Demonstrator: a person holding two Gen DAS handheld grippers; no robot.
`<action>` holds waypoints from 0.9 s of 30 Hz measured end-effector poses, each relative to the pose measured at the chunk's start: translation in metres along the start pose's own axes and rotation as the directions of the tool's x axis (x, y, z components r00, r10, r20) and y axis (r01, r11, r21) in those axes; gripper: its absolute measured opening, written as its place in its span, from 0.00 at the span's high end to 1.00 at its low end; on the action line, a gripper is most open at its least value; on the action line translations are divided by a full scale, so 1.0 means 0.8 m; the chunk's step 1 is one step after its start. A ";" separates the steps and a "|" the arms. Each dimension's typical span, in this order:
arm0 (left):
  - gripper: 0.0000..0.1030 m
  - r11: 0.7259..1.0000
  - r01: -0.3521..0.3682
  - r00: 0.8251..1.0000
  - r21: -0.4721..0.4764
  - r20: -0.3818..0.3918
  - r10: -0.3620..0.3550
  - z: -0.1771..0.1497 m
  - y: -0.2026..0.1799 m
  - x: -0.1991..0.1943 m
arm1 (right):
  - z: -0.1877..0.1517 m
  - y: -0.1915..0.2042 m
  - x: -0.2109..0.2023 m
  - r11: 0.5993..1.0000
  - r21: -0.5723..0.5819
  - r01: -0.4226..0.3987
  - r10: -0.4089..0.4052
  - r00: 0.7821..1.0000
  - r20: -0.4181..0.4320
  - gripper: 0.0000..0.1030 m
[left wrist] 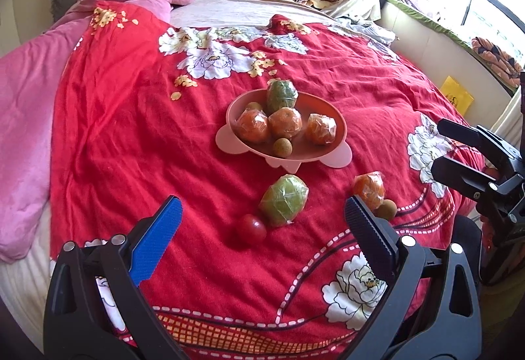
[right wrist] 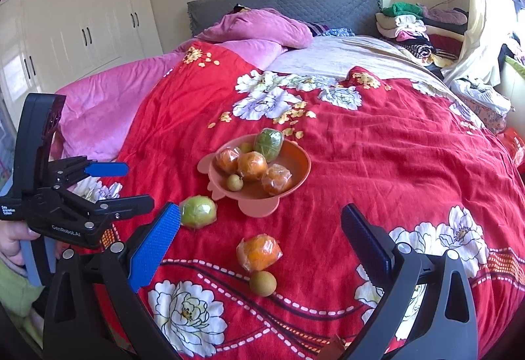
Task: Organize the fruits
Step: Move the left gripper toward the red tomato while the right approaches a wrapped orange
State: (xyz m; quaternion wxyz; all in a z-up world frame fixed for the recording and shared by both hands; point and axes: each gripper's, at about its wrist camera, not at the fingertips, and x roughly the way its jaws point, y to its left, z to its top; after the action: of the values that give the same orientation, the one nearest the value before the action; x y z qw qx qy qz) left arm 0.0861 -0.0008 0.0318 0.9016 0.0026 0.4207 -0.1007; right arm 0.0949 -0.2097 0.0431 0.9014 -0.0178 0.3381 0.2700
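Red floral bedspread (left wrist: 131, 130) lies under both my claws. My left gripper (left wrist: 262, 219) and right gripper (right wrist: 261, 222) hang spread wide, holding nothing. Ahead lie a wrapped green fruit (left wrist: 283, 200), a tomato (left wrist: 251, 228) and a wrapped orange (right wrist: 259, 252), short of the pink bowl (left wrist: 341, 127); nothing blocks them.

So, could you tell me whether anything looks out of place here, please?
Yes: four fruits lie loose on the red bedspread, outside the pink bowl: a wrapped green fruit, a wrapped orange, a small brown fruit and a red tomato. Nothing looks spilled or damaged.
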 end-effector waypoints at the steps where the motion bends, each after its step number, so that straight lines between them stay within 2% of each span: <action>1: 0.10 1.000 -0.002 1.000 0.000 -0.003 0.002 -0.002 0.000 -0.001 | -0.001 0.001 0.000 1.000 -0.003 -0.001 0.001 1.000 -0.003 0.05; 27: 0.10 1.000 -0.002 0.997 0.017 -0.077 0.003 -0.039 0.003 0.020 | -0.029 0.014 0.036 0.999 -0.040 -0.015 0.010 0.993 -0.118 0.05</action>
State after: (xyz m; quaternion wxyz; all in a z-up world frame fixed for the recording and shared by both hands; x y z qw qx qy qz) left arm 0.0732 0.0018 -0.0010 0.8848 0.0146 0.4542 -0.1029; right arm 0.0931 -0.1918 0.0090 0.8777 -0.0497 0.3851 0.2809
